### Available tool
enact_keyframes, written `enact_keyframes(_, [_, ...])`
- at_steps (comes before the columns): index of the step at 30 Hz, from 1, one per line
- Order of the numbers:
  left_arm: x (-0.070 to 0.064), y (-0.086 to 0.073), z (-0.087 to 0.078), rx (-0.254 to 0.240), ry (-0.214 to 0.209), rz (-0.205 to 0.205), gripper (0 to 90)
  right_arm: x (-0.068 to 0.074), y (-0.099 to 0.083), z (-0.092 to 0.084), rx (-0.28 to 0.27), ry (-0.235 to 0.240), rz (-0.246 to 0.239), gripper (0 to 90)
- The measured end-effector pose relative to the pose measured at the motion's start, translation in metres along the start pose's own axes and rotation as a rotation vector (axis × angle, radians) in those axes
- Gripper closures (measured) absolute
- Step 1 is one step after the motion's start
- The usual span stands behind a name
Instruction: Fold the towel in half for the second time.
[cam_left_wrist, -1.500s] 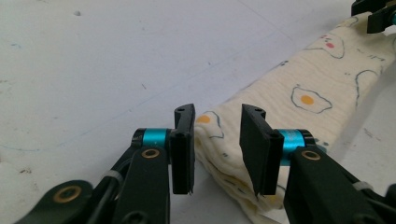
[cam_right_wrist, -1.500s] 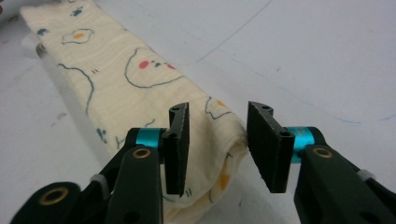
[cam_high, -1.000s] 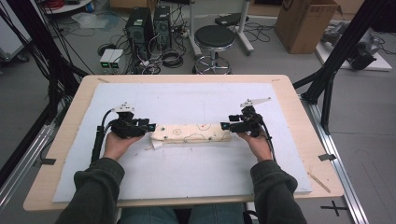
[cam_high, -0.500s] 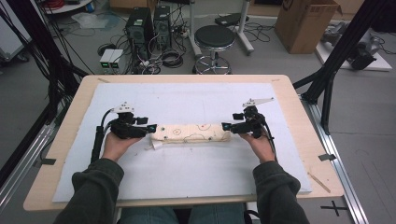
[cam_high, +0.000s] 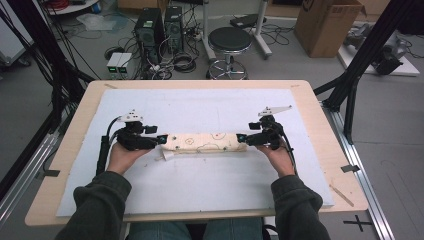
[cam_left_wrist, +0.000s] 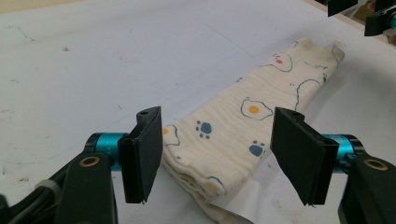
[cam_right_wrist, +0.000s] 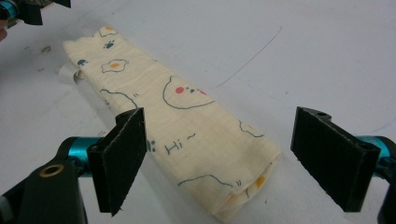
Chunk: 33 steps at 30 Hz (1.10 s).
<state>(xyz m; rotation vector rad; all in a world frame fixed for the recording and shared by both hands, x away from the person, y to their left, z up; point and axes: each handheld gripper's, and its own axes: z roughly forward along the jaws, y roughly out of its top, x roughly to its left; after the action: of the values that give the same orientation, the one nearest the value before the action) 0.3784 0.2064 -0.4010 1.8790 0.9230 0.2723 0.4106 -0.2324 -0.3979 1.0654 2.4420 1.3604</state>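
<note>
A cream cloth (cam_high: 202, 142) printed with eggs, paws and bears lies folded into a long strip on the white sheet (cam_high: 210, 190). My left gripper (cam_high: 161, 139) is at its left end and my right gripper (cam_high: 241, 137) at its right end. In the left gripper view the cloth (cam_left_wrist: 252, 116) end lies between the jaws of the left gripper (cam_left_wrist: 222, 156), whose pads stand wide of it. The right gripper view shows the other end of the cloth (cam_right_wrist: 187, 116) inside the open right gripper (cam_right_wrist: 226, 158). Both pairs of jaws have just been opening.
The white sheet covers most of a wooden table (cam_high: 320, 105). A small white tag (cam_high: 165, 156) sticks out under the cloth's left end. Beyond the table stand a stool (cam_high: 229, 42), computer towers (cam_high: 157, 27) and a cardboard box (cam_high: 327, 25). Black frame posts (cam_high: 357, 65) flank the table.
Both grippers have opened their jaws and let go of the cloth's ends. The cloth rests flat on the sheet. The hands have barely shifted.
</note>
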Motion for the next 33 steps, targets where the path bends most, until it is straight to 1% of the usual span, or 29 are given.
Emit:
enact_keyframes(2, [-0.002, 0.0, -0.002, 0.005, -0.003, 0.012, 34.7, 0.001, 0.0, -0.002, -0.001, 0.0, 0.002, 17.5])
enact_keyframes(6, [-0.005, 0.001, -0.004, 0.002, -0.011, 0.02, 34.5, 0.004, 0.0, -0.005, -0.001, -0.001, -0.002, 17.3])
enact_keyframes(11, [-0.01, 0.002, -0.008, 0.003, -0.019, 0.042, 33.0, 0.009, 0.0, -0.007, -0.003, 0.008, -0.019, 16.2])
enact_keyframes(12, [-0.011, 0.002, -0.008, 0.001, -0.019, 0.038, 32.7, 0.011, 0.001, -0.008, 0.0, 0.009, -0.014, 16.1])
enact_keyframes(13, [-0.012, 0.002, -0.009, 0.001, -0.019, 0.042, 32.6, 0.011, 0.001, -0.009, -0.004, 0.011, -0.025, 16.1])
enact_keyframes(16, [-0.015, 0.001, -0.011, 0.007, -0.02, 0.058, 33.5, 0.014, 0.0, -0.011, -0.011, 0.009, -0.031, 16.1])
enact_keyframes(18, [-0.017, 0.0, -0.013, -0.001, -0.024, 0.059, 33.3, 0.015, -0.001, -0.014, -0.017, 0.012, -0.033, 16.1])
enact_keyframes(19, [-0.017, -0.001, -0.014, 0.003, -0.025, 0.06, 32.9, 0.015, -0.002, -0.016, -0.013, 0.014, -0.025, 16.1])
enact_keyframes(21, [-0.018, -0.003, -0.016, 0.005, -0.02, 0.066, 32.7, 0.016, -0.003, -0.018, -0.022, 0.012, -0.039, 16.1])
enact_keyframes(22, [-0.019, -0.004, -0.017, 0.005, -0.022, 0.065, 32.3, 0.017, -0.004, -0.019, -0.02, 0.012, -0.031, 16.1])
enact_keyframes(25, [-0.021, -0.005, -0.021, 0.005, -0.018, 0.067, 31.6, 0.019, -0.006, -0.022, -0.028, 0.012, -0.04, 16.1])
enact_keyframes(27, [-0.023, -0.005, -0.023, 0.008, -0.014, 0.075, 31.1, 0.02, -0.008, -0.022, -0.017, 0.015, -0.034, 14.9])
enact_keyframes(32, [-0.026, -0.009, -0.029, 0.005, -0.013, 0.089, 30.2, 0.025, -0.008, -0.025, -0.025, 0.014, -0.048, 14.5])
enact_keyframes(33, [-0.026, -0.01, -0.03, 0.006, -0.011, 0.086, 30.0, 0.026, -0.008, -0.026, -0.028, 0.015, -0.055, 14.5])
